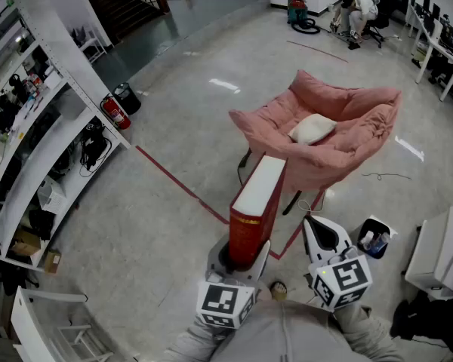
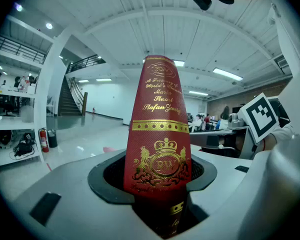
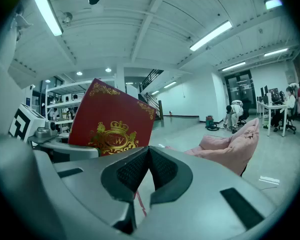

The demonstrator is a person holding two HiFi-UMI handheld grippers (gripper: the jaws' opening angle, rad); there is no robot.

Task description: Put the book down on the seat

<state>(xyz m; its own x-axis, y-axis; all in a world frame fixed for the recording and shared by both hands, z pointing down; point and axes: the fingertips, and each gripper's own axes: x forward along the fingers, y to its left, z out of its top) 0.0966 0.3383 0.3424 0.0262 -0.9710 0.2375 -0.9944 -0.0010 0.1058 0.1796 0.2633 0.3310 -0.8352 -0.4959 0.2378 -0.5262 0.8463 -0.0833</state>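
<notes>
My left hand-held gripper (image 1: 240,261) clamps the tall red gold-stamped book (image 1: 257,202) upright by its foot, well short of the pink cushioned chair (image 1: 340,145). My right hand-held gripper (image 1: 318,234) is closed and empty. The top-heavy book may tip free.

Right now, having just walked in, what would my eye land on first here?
Most likely the thick red book with gold lettering, standing upright in the jaws of the left gripper, near the bottom middle of the head view. Just beyond it stands a pink padded chair with a white cushion on its seat. The right gripper, beside the book, is shut and empty.
</notes>
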